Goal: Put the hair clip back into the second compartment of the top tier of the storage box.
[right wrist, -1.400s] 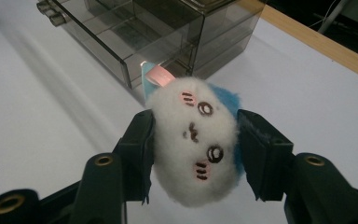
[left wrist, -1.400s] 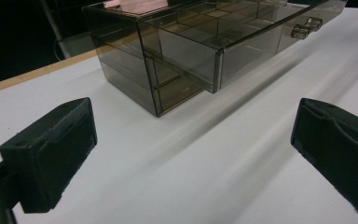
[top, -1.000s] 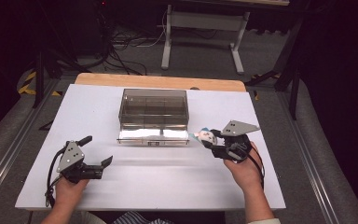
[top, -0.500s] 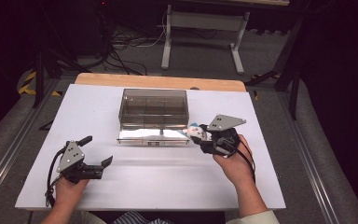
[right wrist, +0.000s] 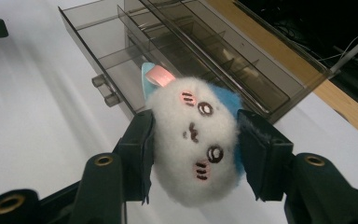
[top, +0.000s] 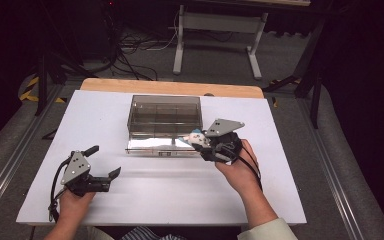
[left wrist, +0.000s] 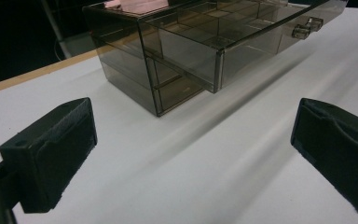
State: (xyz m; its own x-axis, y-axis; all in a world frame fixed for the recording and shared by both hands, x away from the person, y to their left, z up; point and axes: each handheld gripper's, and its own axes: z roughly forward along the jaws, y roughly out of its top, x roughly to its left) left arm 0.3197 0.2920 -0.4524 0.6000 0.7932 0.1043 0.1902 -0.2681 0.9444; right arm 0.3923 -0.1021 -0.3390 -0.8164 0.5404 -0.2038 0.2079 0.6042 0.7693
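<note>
A smoky clear plastic drawer box (top: 164, 116) stands at the table's middle back, its divided drawer (top: 155, 145) pulled out toward me. My right gripper (top: 196, 138) is shut on a small white and blue plush toy (top: 195, 135) just over the drawer's right end. In the right gripper view the plush toy (right wrist: 196, 140) sits squeezed between both jaws, above the drawer (right wrist: 121, 60). My left gripper (top: 105, 164) rests open on the table at the front left, nothing between its jaws; its view looks at the drawer box (left wrist: 177, 46) from the side.
The white table (top: 130, 200) has a wooden strip (top: 170, 87) along its back edge. Behind it are a desk frame (top: 215, 45) and cables on the floor. Grey rails (top: 10, 160) run beside the table.
My right gripper has carried the plush toy leftward and slightly back, from right of the drawer to its right end. The left gripper has stayed put.
</note>
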